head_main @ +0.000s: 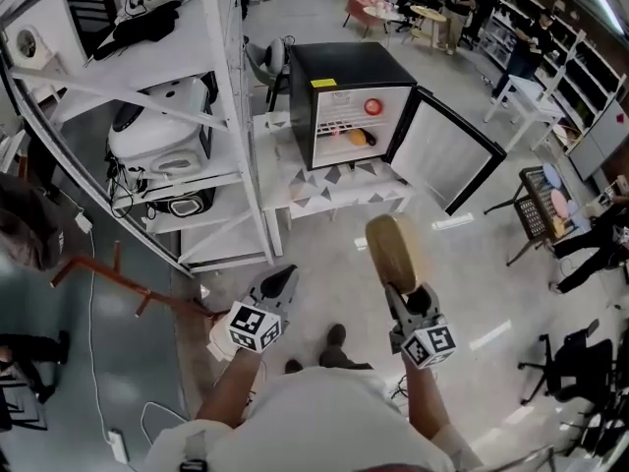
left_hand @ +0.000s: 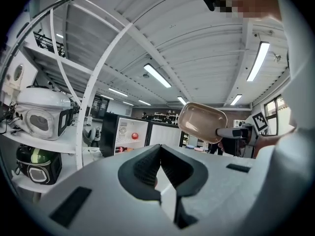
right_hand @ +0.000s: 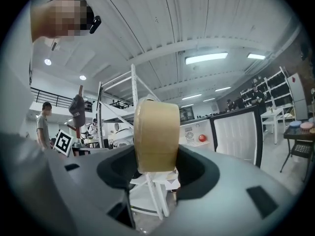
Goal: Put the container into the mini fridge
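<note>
Left tool (head_main: 285,275) closed, right tool (head_main: 398,293) gripping container (head_main: 393,246)

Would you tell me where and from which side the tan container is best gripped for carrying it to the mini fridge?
At one short end, coming in endwise, jaws across its thickness on the two broad flat faces. The tan container is a shallow rounded oblong, so that span fits, as the right gripper holds it now, on edge.
</note>
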`<state>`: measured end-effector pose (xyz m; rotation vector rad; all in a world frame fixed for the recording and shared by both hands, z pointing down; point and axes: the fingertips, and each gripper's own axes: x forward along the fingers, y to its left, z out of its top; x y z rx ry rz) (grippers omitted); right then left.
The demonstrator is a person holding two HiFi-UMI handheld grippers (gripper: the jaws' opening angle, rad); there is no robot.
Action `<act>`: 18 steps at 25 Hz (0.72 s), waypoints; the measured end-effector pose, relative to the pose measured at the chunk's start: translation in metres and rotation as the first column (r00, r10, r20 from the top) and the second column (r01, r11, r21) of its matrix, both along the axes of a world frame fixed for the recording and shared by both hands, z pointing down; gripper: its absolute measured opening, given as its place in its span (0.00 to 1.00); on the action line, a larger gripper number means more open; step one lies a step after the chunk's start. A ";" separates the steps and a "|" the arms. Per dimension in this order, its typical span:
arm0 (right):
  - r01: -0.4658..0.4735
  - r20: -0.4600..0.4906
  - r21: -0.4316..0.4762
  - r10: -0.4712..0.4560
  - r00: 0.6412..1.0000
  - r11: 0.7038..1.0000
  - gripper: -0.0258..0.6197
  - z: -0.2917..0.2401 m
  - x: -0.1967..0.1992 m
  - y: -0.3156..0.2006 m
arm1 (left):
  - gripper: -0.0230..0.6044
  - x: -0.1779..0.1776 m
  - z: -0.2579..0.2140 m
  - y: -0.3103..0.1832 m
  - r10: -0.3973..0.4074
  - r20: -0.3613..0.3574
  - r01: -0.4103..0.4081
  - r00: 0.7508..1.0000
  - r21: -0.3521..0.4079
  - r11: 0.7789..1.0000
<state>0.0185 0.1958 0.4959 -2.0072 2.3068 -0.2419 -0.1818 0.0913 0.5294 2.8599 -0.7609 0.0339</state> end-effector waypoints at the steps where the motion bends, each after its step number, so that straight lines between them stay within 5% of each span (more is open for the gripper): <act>1: 0.006 -0.002 -0.001 -0.006 1.000 1.000 0.41 0.000 0.005 -0.006 | 0.04 0.005 -0.001 -0.005 -0.005 0.000 0.005 1.000 0.001 1.000; 18: 0.095 0.039 -0.001 -0.095 0.995 0.995 0.41 0.005 0.106 -0.105 | 0.04 0.111 -0.010 -0.080 -0.020 0.024 0.020 1.000 0.004 1.000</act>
